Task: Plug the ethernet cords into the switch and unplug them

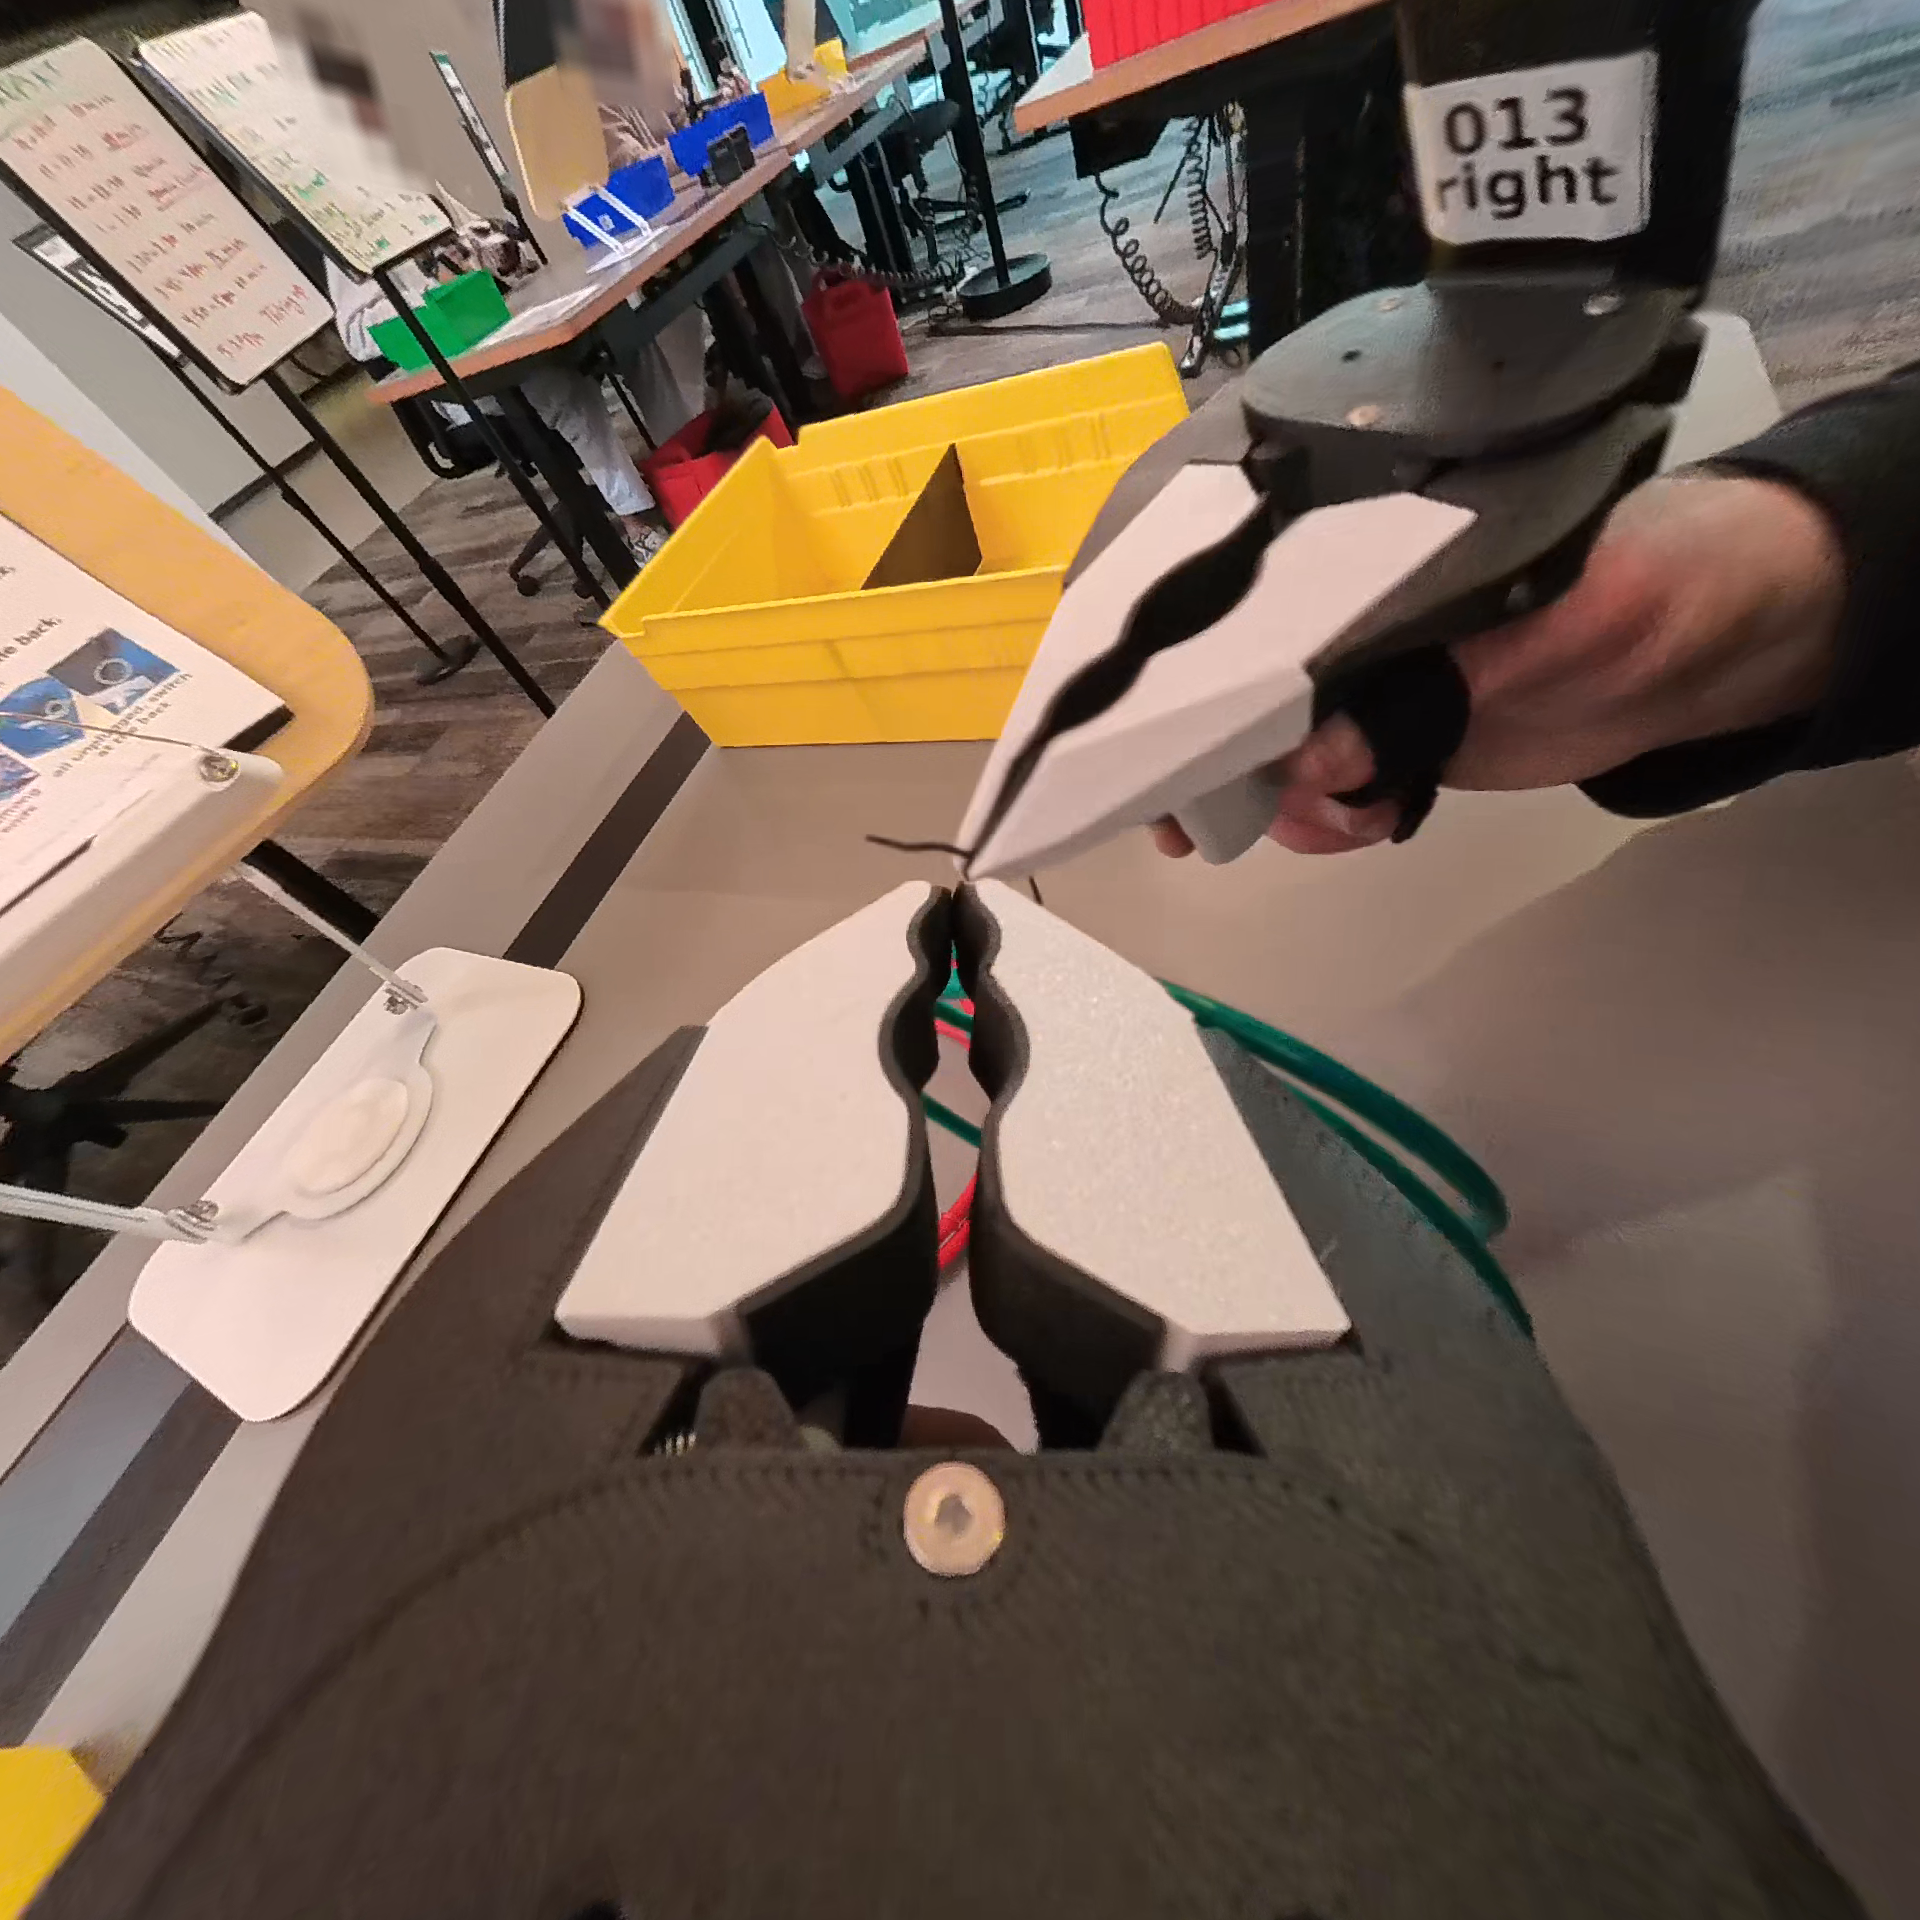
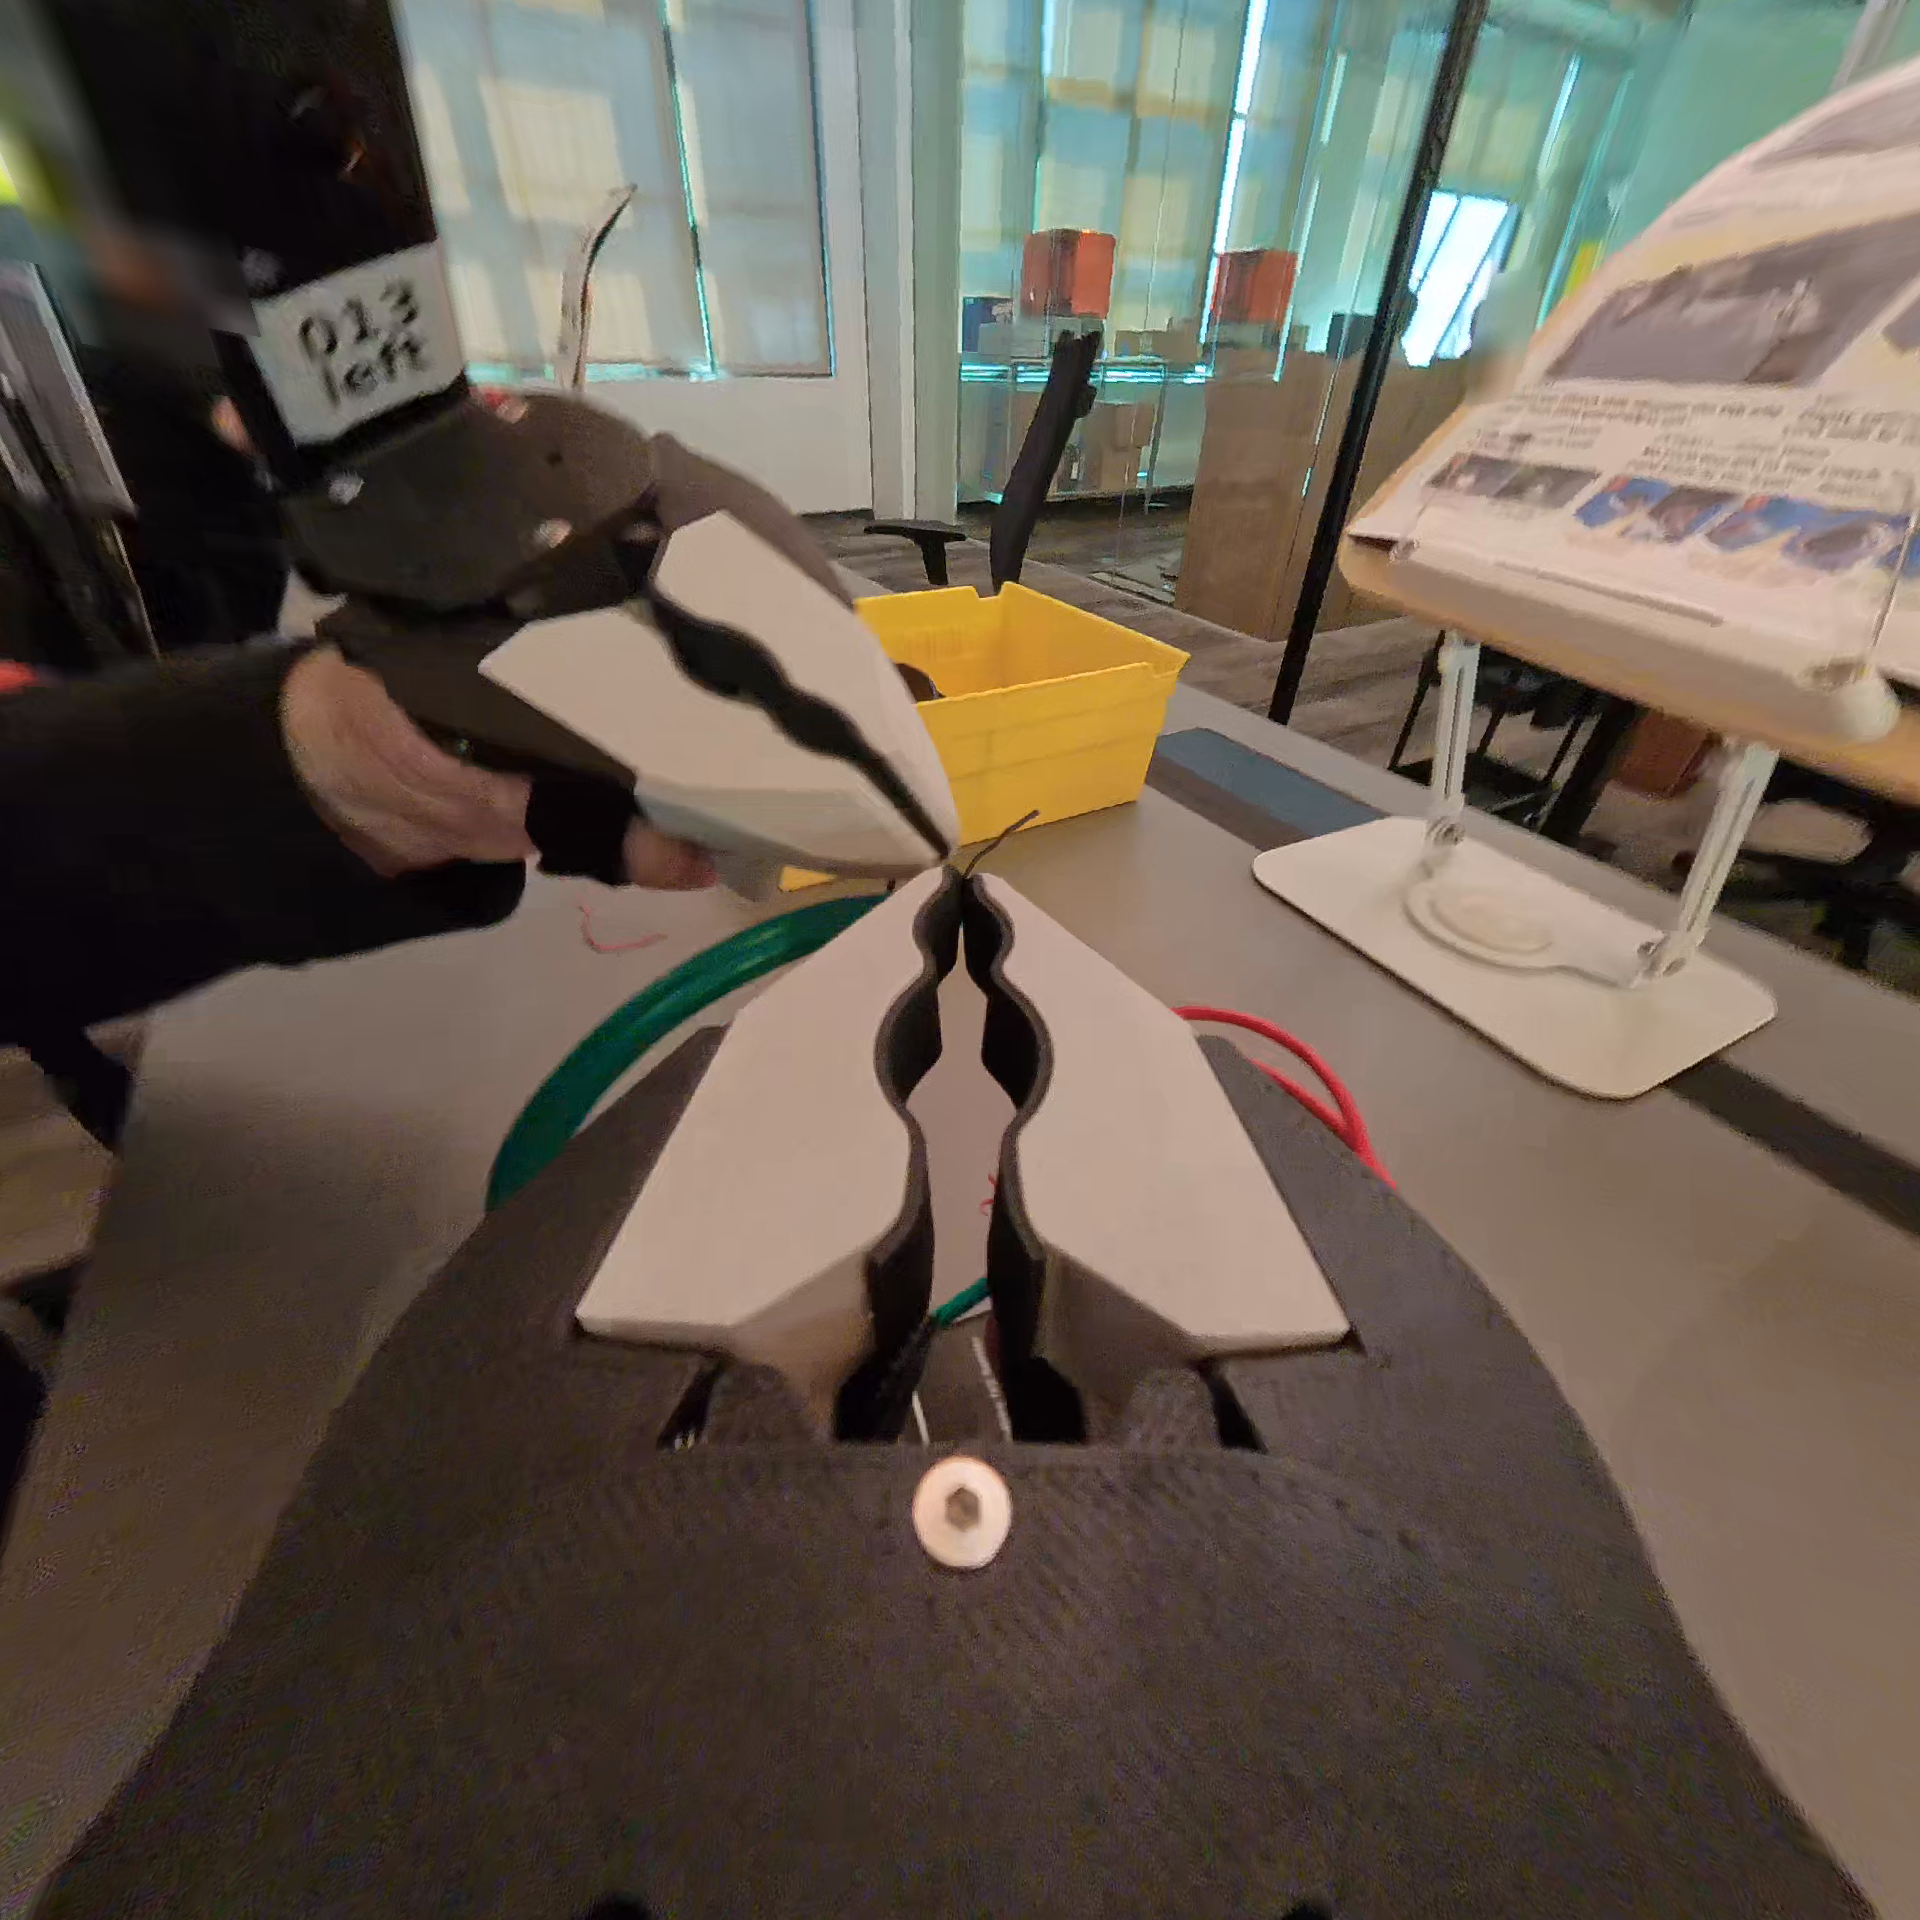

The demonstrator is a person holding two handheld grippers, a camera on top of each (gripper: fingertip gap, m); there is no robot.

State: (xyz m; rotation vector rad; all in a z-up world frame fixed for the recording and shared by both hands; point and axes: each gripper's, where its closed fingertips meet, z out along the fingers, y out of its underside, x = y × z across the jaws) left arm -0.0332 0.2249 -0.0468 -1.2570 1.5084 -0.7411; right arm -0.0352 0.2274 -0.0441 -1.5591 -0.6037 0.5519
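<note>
My left gripper point(image 1: 954, 894) and my right gripper point(image 2: 961, 883) are both shut, and their tips meet above the grey table point(image 1: 1558, 1039). A thin black tie point(image 1: 904, 844) is pinched where the tips meet, with short ends sticking out on both sides; it also shows in the right wrist view point(image 2: 1006, 834). The right gripper point(image 1: 971, 864) comes in from the upper right, the left gripper point(image 2: 940, 854) from the left. A coiled green ethernet cord point(image 1: 1403, 1122) point(image 2: 644, 1029) and a red cord point(image 1: 954, 1226) point(image 2: 1311, 1070) lie on the table below the grippers. I cannot make out the switch.
A yellow bin point(image 1: 862, 665) point(image 2: 1039, 717) stands at the far table edge. A white document stand point(image 2: 1507, 935) with a printed sheet sits to the side, its base point(image 1: 343, 1174) near the table edge. A short pink strand point(image 2: 613, 940) lies on the table. Left and right tips are no more than a few centimetres apart.
</note>
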